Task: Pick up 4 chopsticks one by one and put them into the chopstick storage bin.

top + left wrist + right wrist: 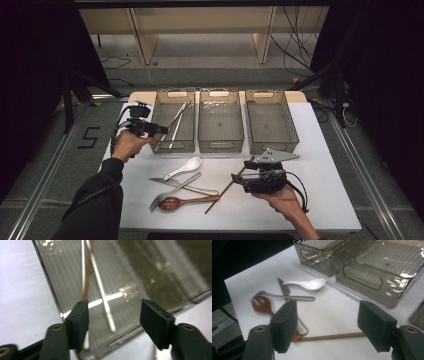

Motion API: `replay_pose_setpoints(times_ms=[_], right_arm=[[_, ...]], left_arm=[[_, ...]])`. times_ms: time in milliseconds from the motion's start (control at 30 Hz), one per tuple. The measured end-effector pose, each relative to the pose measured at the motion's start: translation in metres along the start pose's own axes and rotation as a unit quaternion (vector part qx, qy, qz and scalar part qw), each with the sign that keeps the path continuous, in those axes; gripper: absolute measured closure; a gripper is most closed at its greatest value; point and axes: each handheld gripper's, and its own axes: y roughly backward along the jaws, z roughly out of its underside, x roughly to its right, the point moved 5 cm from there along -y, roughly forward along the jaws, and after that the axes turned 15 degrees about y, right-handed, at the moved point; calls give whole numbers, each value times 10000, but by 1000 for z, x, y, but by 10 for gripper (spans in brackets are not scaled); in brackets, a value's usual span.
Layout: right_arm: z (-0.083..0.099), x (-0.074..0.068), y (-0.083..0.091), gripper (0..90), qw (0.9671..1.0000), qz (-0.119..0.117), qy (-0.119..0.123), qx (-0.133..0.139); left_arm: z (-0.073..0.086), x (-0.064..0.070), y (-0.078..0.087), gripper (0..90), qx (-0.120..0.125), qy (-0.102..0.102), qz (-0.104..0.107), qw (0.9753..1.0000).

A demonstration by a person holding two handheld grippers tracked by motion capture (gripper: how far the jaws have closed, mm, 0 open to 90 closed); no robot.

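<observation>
On the table, largest item first:

1. White table (320, 200): it carried every item below.
2. Three clear bins stood side by side along the far edge: left bin (173, 142), middle bin (220, 137), right bin (272, 135). The left bin held a brown chopstick (87, 282) and pale sticks (101, 290) lying lengthwise; the middle and right bins looked bare inside.
3. Your left gripper (159, 131): you held it at the left bin's near left corner, jaws spread wide and gripping nothing. In the left gripper view the brown chopstick lay just past the jaws (113, 320).
4. Your right gripper (239, 180): you held it low over the table's near right part, jaws spread apart and clasping nothing.
5. Loose brown chopstick (227, 187): it lay on the table, running between the right gripper's open jaws (327, 328) in the right gripper view.
6. Cutlery cluster, left of that chopstick: fork (172, 191), knife (162, 181), brown spoon (172, 203), overlapping one another.
7. White spoon (184, 167): it lay just beyond the cluster, near the left bin.
</observation>
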Motion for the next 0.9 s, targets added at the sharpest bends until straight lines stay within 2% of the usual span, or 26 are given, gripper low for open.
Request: replay_pose_setpoints(times_ms=[100, 200, 333, 533, 633, 767, 900], right_arm=[[-1, 1, -2, 325, 9999, -22, 86, -63], [-4, 3, -4, 319, 9997, -58, 200, -151], [-6, 7, -9, 317, 9986, -122, 400, -333], [-5, 14, -22, 321, 9966, -153, 472, -664], [-2, 18, -28, 319, 9955, -173, 477, -796], [3, 22, -35, 319, 9917, -262, 701, -1045], [6, 24, -40, 307, 9828, -383, 1137, -1405]], left_arm=[[7, 5, 13, 346, 237, 64, 241, 9994], [17, 10, 27, 314, 473, 80, 495, 9976], [36, 19, 43, 275, 711, -70, 662, 9952], [64, 28, 56, 245, 963, -175, 995, 9902], [74, 31, 57, 234, 981, -287, 989, 9898], [87, 36, 58, 232, 996, -479, 1024, 9886], [102, 40, 57, 229, 1002, -544, 1047, 9880]])
